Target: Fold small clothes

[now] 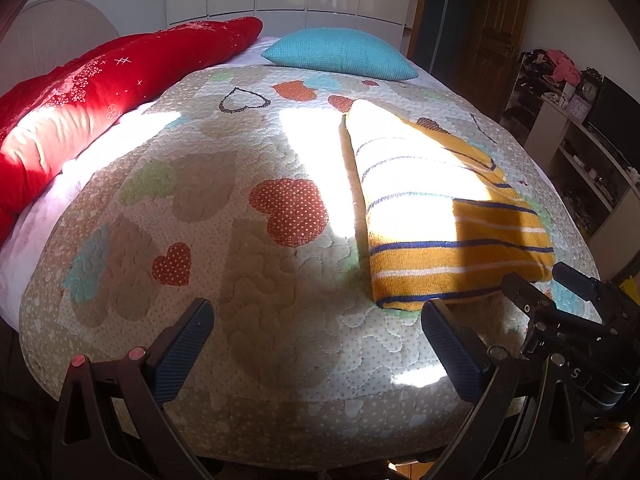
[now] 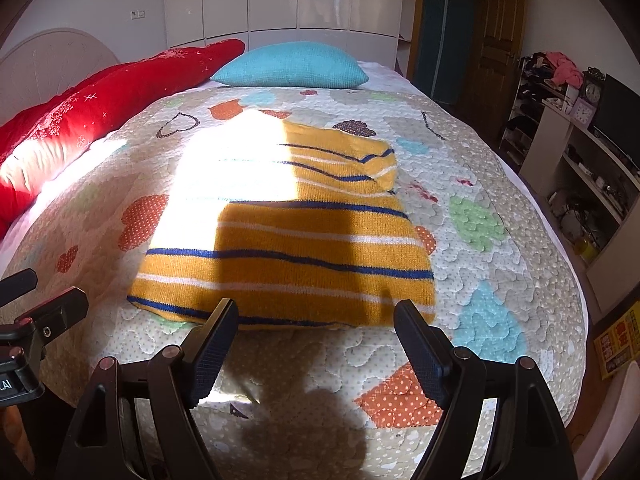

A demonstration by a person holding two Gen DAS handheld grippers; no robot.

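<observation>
Item: mustard-yellow knitted garment with navy and white stripes [image 2: 288,240], partly folded, lying flat on a quilted beige bedspread with heart patches [image 2: 500,280]; in the right wrist view, at twelve o'clock just beyond the fingertips.

Right gripper [image 2: 316,344]: jaws wide apart, holding nothing, poised at the garment's near hem.

Left gripper [image 1: 316,344]: jaws wide apart, empty, over bare quilt; the garment's near corner sits at one o'clock, just beside its right finger.

Risks, as judged: pinching quilt together with knit at the hem, which would drag the bedspread; a one-sided lift skewing the fold; hard sunlight washing out the far edge, making alignment difficult.

Surroundings: red patterned bolster [image 1: 80,100] at ten o'clock, turquoise cushion [image 1: 340,54] at twelve, cluttered shelving [image 2: 576,160] at two. All well apart; nothing obstructs.
</observation>
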